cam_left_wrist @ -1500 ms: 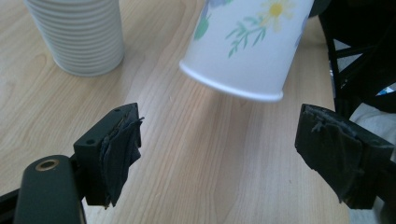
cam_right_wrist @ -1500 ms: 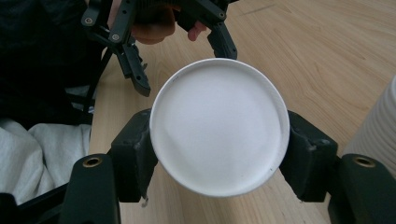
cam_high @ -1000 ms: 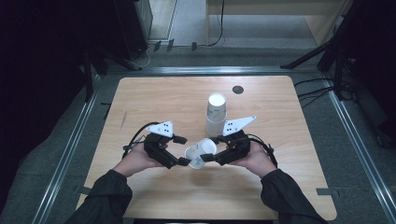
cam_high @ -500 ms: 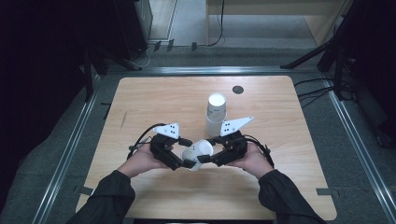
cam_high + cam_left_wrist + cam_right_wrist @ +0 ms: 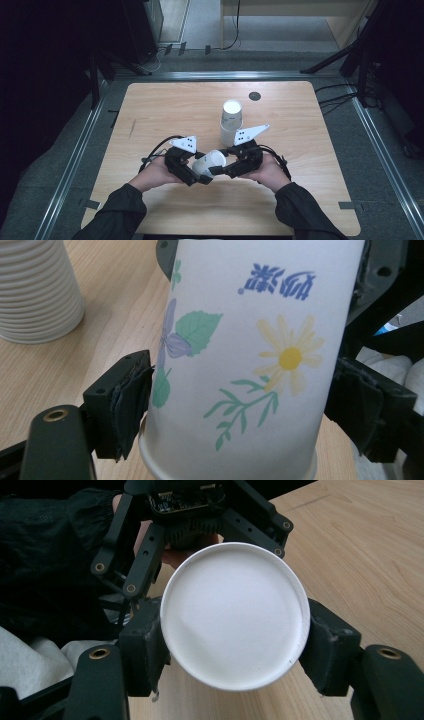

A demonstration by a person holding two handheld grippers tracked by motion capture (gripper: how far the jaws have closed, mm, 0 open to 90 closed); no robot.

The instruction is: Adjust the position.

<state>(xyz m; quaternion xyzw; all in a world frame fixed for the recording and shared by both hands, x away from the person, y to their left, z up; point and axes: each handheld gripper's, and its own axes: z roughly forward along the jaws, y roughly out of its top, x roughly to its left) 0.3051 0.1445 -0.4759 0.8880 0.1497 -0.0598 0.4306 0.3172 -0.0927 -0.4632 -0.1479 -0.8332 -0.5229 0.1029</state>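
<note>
A white paper cup [image 5: 210,161] with a flower print [image 5: 250,340] is held just above the table between both hands. My right gripper [image 5: 222,169] is shut on it; its pads [image 5: 150,645] clamp both sides, and the cup's white round end [image 5: 235,615] faces that camera. My left gripper [image 5: 199,174] reaches in from the other side. Its jaws have just been closing, and its pads [image 5: 130,400] now lie against the cup's wall on both sides [image 5: 240,405]. The left gripper's body [image 5: 200,510] shows behind the cup in the right gripper view.
A stack of upturned paper cups [image 5: 231,120] stands on the wooden table [image 5: 160,115] just beyond the hands, and its ribbed side [image 5: 40,290] is near the left gripper. A dark round hole [image 5: 255,95] sits near the far edge. Metal rails border the table.
The left gripper has come in to the cup and its jaws have closed around it. The cup has tilted over between the two hands. The right hand has stayed put.
</note>
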